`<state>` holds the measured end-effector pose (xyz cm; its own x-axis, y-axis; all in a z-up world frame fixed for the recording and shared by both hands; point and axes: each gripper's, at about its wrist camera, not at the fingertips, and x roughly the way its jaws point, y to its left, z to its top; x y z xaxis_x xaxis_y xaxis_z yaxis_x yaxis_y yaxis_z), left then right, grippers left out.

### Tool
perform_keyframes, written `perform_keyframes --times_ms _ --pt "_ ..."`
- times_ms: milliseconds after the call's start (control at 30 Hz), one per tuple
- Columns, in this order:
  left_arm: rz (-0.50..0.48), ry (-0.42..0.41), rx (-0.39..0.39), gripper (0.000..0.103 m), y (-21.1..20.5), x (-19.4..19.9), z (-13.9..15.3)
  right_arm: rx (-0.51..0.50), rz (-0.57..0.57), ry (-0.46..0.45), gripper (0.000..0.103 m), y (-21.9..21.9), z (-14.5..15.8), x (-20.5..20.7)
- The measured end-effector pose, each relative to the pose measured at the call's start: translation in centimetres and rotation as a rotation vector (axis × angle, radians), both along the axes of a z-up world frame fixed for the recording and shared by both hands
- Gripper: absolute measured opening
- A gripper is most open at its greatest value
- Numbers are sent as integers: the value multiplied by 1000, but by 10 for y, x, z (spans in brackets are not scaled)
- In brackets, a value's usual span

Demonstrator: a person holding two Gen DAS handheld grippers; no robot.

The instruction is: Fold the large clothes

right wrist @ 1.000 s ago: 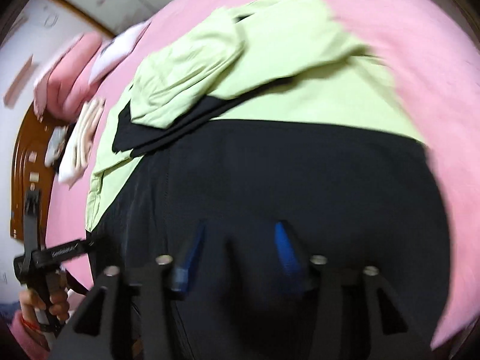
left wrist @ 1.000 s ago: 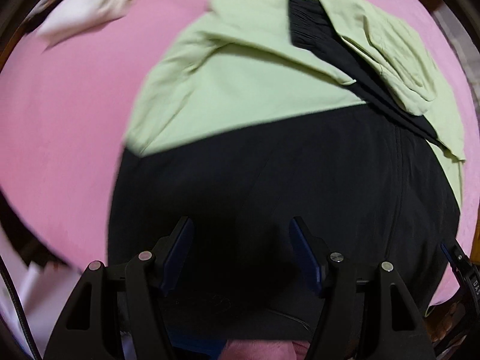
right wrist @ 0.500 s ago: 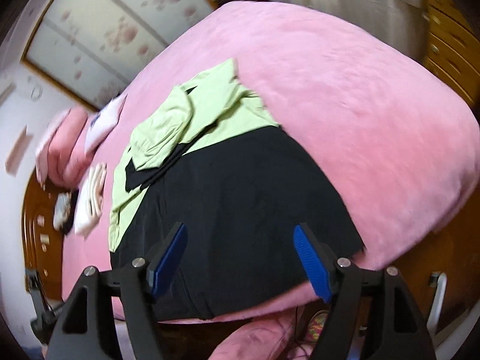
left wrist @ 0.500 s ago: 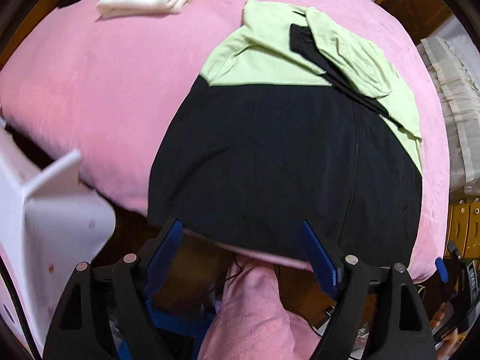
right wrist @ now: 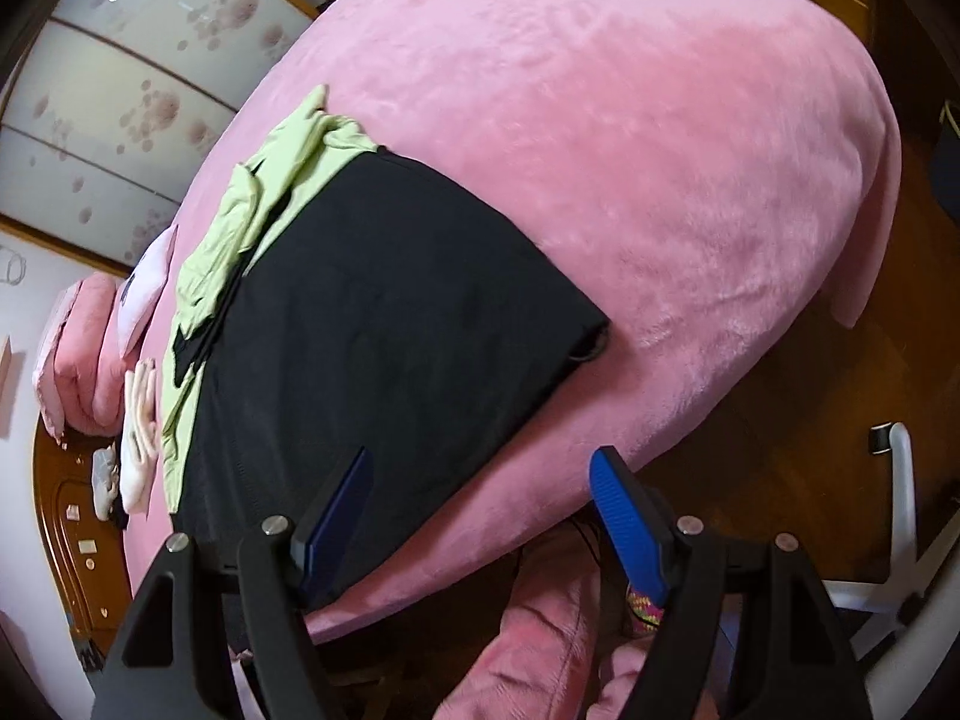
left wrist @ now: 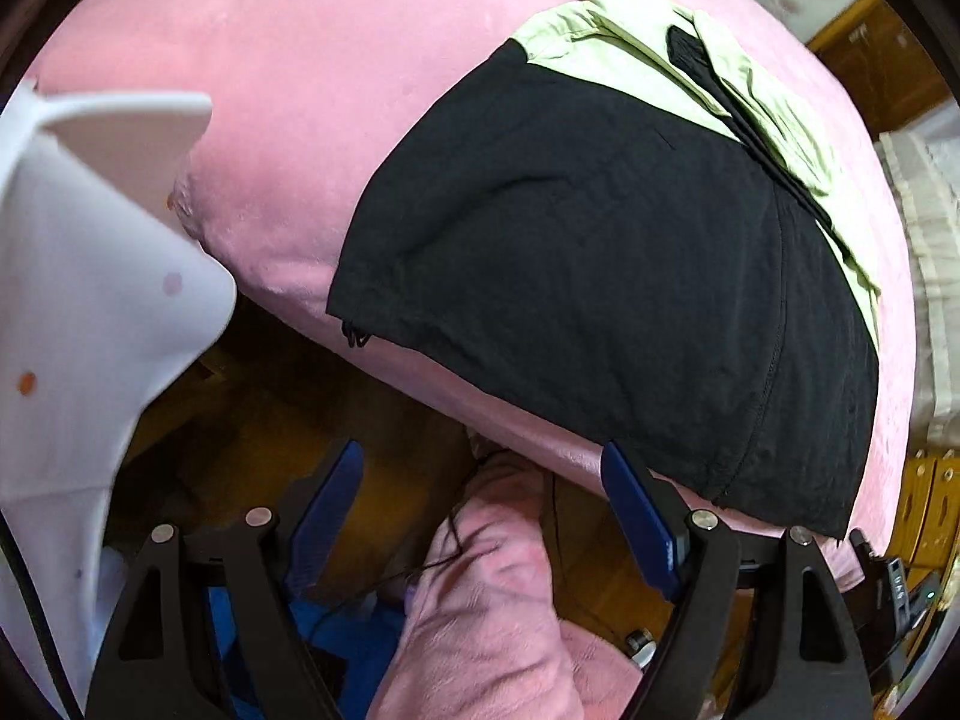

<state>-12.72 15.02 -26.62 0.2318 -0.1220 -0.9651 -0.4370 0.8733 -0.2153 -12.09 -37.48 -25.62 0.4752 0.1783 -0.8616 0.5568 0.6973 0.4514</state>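
Across most of both frames a pink plush bed cover point(left wrist: 336, 120) is bulging under the fisheye, and on it a large black-and-lime jacket point(left wrist: 600, 276) is lying spread out. Its black lower panel is filling the centre and right of the left wrist frame, its hem is running along the cover's near edge, and the lime-green upper part point(left wrist: 630, 54), with what is looking like a hood and tucked sleeves, is bunching toward the upper right. From the right wrist the same jacket point(right wrist: 384, 312) is sitting left of centre, lime part toward the upper left, with bare cover stretching away to the right. A small pale folded cloth point(right wrist: 139, 438) is lying near the left edge of that frame, well apart from the jacket.

At the bottom of each frame, the left gripper point(left wrist: 486, 516) is hanging with its blue pads wide apart and nothing between them, over dark floor and the person's pink-clad leg point(left wrist: 498, 618), just short of the hem. The right gripper point(right wrist: 480, 516) is likewise gaping and empty, its left pad overlapping the black hem in the frame.

Judging from this, the person is standing between folds: sleeves seem turned in, and the body is not yet doubled over. The next move is probably calling for both tools pinching the two hem corners and carrying them toward the lime part, keeping the edge level.
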Motion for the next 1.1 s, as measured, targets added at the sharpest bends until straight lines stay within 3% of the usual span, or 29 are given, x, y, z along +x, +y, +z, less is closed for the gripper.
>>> perform_keyframes --times_ms 133,500,700,767,867,900,933,1000,1100 --pt "115 -48 16 80 4 -6 -18 -25 -40 -28 75 -4 -14 7" --pt "390 -155 -79 80 38 -19 -71 50 -88 -42 70 -1 -25 42" --pt "508 -162 -112 80 72 -18 -95 70 -131 -8 54 -6 -32 42" --pt "525 -161 -143 80 82 -15 -105 71 -141 7 43 -9 -34 41" --pt "544 -179 -210 80 92 -15 -116 75 -144 13 41 -10 -35 39" --pt "548 -198 -230 75 93 -16 -118 69 -140 16 41 -9 -35 40" --pt "543 -229 -271 61 94 -16 -120 64 -135 17 41 -9 -35 41" --pt "516 -251 -330 45 92 -13 -122 46 -120 21 40 -7 -35 41" --pt "463 -267 -322 31 85 -10 -117 30 -109 23 34 -6 -33 41"
